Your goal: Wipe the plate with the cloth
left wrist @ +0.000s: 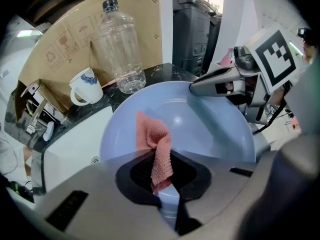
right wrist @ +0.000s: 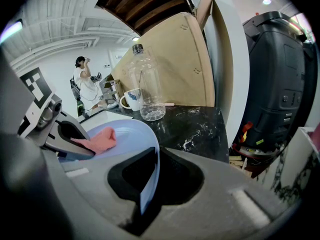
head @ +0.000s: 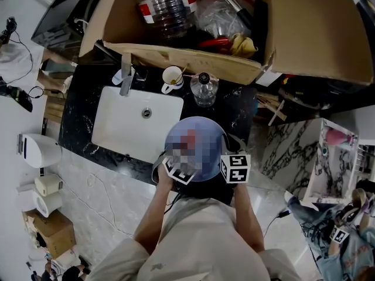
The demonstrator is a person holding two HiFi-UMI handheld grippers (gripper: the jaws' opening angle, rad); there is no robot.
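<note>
Right gripper point(right wrist: 145, 184) clamps the round pale-blue plate point(left wrist: 205, 129) by its rim, left gripper point(left wrist: 164, 191) pinches the pink knitted cloth point(left wrist: 152, 139) on its face — hard wiping could lever the plate loose.

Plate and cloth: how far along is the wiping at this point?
Done: both things are picked up. The right gripper is clamped on the rim of the plate. In hand: the left gripper pinches the pink cloth, which lies against the plate's inner face. Left: the wiping itself. No view shows how much of the surface has been covered, and the plate is not yet set down.
</note>
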